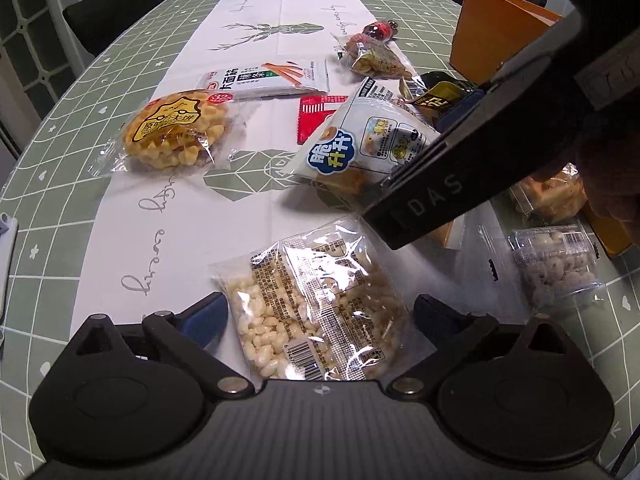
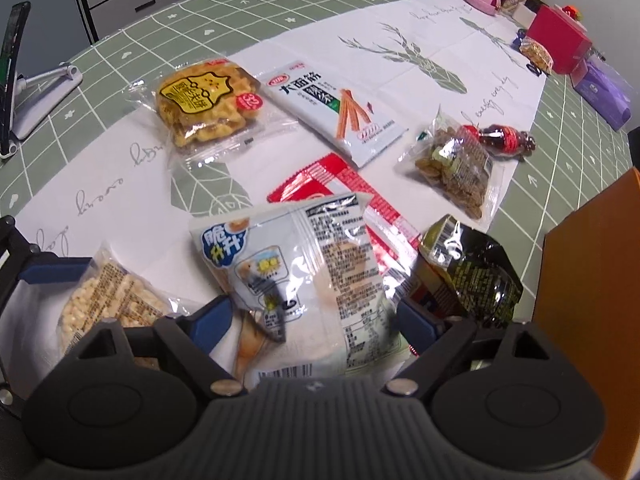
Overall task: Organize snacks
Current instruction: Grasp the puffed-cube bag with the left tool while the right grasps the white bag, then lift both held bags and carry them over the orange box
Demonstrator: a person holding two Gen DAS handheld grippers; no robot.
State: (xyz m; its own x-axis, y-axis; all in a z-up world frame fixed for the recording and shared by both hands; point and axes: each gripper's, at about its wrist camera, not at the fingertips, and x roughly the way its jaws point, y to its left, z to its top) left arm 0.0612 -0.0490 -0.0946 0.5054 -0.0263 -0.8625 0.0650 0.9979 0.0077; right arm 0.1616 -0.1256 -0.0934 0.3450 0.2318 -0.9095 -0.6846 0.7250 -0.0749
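**Between both tongs, two snack packets on the table**

On the table (image 1: 48,128), over its white runner, I have the left tongs (image 1: 316,316) spread wide around a clear puffed-rice packet (image 1: 316,308), the blue pads standing off either side of it without pressing. My right tongs (image 2: 316,320) straddle the white-and-blue crisp bag (image 2: 304,264); I see the pads apart from its edges, so they are not clamped. Just beside that bag lie a red wrapper (image 2: 320,176) and a black packet (image 2: 476,276). Farther out I see the waffle pack (image 1: 176,136), the white stick-snack packet (image 1: 272,78) and an orange box (image 1: 492,28) at the right.
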